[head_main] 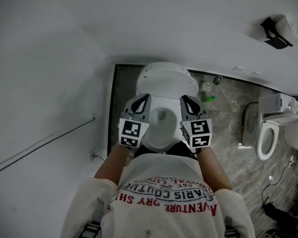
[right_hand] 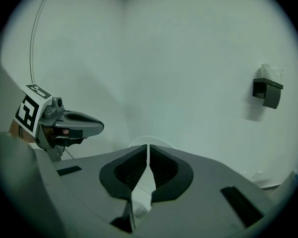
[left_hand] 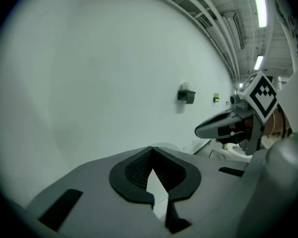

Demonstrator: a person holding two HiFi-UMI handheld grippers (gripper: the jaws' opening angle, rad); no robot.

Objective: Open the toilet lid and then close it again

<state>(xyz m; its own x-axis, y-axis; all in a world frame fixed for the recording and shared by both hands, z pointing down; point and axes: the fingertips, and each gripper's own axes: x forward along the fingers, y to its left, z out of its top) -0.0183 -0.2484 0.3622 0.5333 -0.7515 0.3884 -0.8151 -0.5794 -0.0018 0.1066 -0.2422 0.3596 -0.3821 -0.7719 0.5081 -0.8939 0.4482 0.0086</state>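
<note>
White toilet lid stood raised behind the bowl; left gripper and right gripper, clenched empty, hovered above it. Nudged by closed jaws, the lid could slip and slam.

The person wears a white short-sleeved T-shirt printed with curved rows of red and dark lettering. The left gripper and right gripper each have a smooth grey shell with dark rectangular slots, black ribbed pads set in a black surround, and 1 white cube bearing black square markers.
</note>
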